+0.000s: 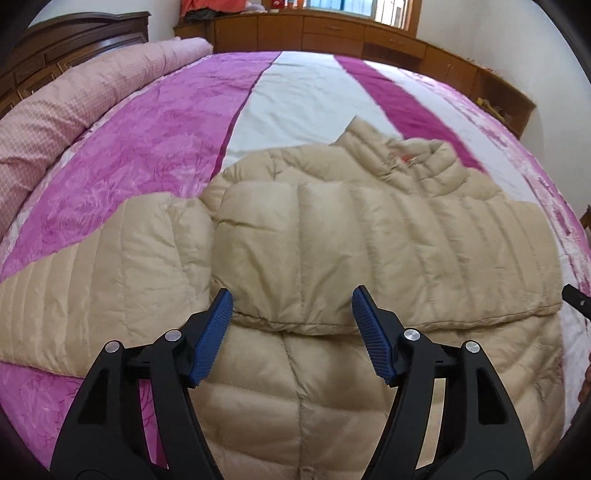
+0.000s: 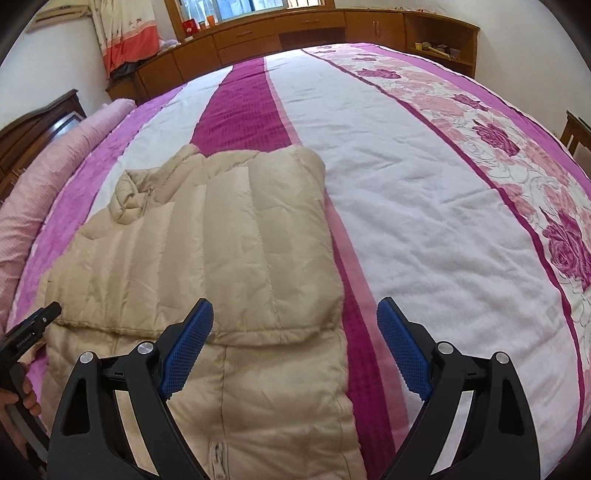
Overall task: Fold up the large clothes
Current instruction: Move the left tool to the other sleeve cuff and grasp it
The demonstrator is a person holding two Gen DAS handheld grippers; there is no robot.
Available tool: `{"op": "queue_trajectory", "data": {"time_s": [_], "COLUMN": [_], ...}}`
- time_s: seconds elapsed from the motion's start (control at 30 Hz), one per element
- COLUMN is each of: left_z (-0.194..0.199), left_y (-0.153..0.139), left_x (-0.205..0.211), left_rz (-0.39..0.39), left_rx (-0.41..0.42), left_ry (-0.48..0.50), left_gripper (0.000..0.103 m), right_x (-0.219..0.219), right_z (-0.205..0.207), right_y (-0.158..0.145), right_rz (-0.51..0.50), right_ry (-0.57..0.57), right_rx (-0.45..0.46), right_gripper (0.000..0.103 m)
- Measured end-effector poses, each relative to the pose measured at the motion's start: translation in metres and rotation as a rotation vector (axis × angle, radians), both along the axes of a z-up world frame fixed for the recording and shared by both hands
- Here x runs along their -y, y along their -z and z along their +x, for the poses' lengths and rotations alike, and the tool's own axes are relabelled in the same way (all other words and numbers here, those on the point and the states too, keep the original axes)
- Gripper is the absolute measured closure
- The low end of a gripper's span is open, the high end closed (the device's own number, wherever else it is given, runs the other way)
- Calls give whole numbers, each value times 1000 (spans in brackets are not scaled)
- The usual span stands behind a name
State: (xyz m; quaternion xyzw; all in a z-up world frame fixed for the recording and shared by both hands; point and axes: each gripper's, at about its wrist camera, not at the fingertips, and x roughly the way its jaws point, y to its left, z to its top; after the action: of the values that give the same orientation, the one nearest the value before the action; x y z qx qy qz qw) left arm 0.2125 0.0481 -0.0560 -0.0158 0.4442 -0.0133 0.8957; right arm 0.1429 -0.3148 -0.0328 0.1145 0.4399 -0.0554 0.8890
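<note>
A beige quilted down jacket lies on the bed, its right sleeve folded across the body and its left sleeve stretched out to the left. The collar points away from me. My left gripper is open and empty, just above the folded sleeve's cuff edge. In the right wrist view the jacket fills the left half. My right gripper is open and empty over the jacket's right edge. The left gripper's tip shows at the left edge there, and the right gripper's tip shows in the left wrist view.
The bed is covered by a pink, magenta and white striped floral quilt. A rolled pink blanket lies along the left side by a dark headboard. Wooden cabinets and a window run along the far wall.
</note>
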Motion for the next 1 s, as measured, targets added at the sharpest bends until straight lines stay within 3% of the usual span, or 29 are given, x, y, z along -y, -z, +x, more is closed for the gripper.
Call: {"op": "queue_trajectory", "data": {"time_s": [0.27,0.63,1.0], "left_z": [-6,-46,-86], "left_y": [11,-20,-37], "left_x": [-5,-32,-82], "left_rz": [-18,-26,24], "left_rx": [-37,-31,-18], "left_ry": [14,6,-61], "left_gripper": [32,31,30], "right_x": [-7,-21,-66], "right_z": [7,-42,-99], "right_y": [18,-28,-38], "right_rz": [-1,36,92], "right_ry": [0,-16,-116], "right_rx": [-38,67,49], "right_gripper": [16,9,9]}}
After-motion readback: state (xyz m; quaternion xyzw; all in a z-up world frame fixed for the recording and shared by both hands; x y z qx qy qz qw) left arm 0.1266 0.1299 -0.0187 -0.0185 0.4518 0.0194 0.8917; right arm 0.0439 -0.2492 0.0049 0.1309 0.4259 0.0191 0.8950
